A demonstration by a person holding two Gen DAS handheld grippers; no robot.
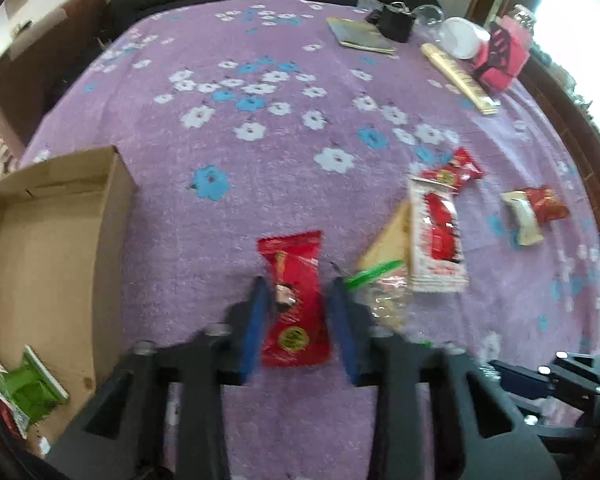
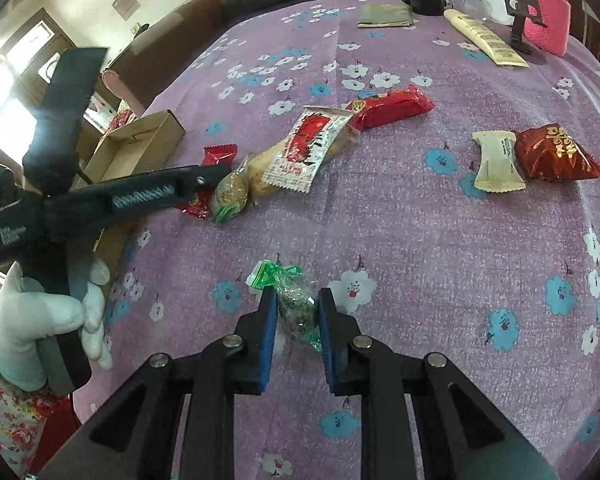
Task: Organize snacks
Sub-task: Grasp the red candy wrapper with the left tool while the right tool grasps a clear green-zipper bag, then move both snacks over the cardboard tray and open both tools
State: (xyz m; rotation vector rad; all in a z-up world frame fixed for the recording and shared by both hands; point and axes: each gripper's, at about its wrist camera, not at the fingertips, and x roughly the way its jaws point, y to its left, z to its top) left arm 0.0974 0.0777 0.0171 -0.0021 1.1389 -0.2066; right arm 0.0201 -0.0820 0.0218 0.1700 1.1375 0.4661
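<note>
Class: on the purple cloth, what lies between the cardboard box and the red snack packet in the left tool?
Nothing: the left wrist view shows only bare flowered cloth between box and packet.

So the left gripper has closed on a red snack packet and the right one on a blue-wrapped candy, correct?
Not quite. The right gripper grips a green-wrapped candy, not blue, as the right wrist view shows. The left gripper is indeed on the red snack packet.
</note>
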